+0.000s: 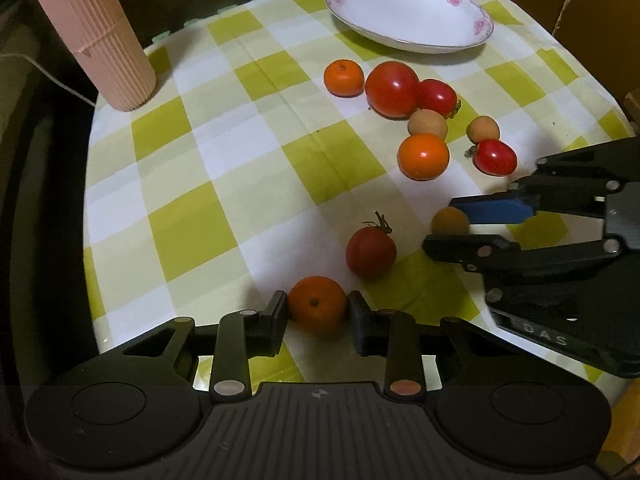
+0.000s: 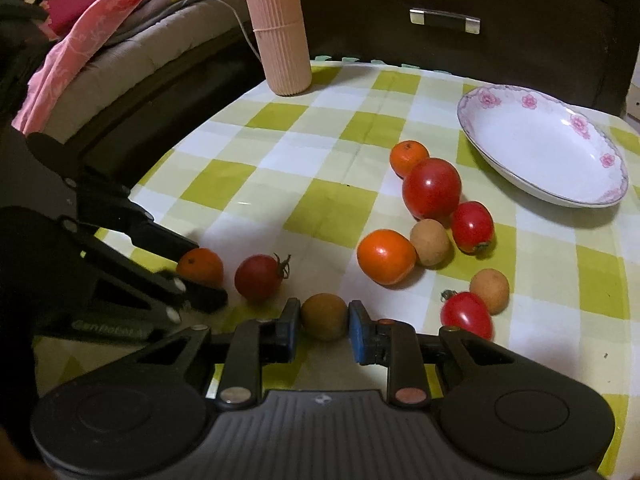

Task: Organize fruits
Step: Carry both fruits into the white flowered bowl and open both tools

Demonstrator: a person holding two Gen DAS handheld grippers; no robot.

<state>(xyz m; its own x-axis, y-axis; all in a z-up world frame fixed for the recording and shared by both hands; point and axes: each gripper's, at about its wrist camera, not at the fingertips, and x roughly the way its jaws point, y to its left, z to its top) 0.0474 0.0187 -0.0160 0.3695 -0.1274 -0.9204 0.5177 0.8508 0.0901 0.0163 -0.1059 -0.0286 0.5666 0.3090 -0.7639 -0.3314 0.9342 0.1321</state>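
Left wrist: your left gripper (image 1: 318,312) pinches a tangerine (image 1: 317,309) on the cloth (image 1: 224,160); lift straight, clearing the stemmed tomato (image 1: 371,251) beyond. Right wrist: your right gripper (image 2: 325,320) is clamped on a longan (image 2: 324,316); the plate (image 2: 600,200) sits far right, fruit cluster (image 2: 432,188) between.

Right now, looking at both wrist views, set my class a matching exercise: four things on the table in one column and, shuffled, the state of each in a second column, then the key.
Column 1
1. small orange
2. brown longan
3. plate
4. pink ribbed cylinder

Column 2
A. holds nothing, at the far side of the cloth
B. clamped by the left gripper
C. standing upright near the table's edge
D. clamped by the right gripper

Pairs: 1-B, 2-D, 3-A, 4-C
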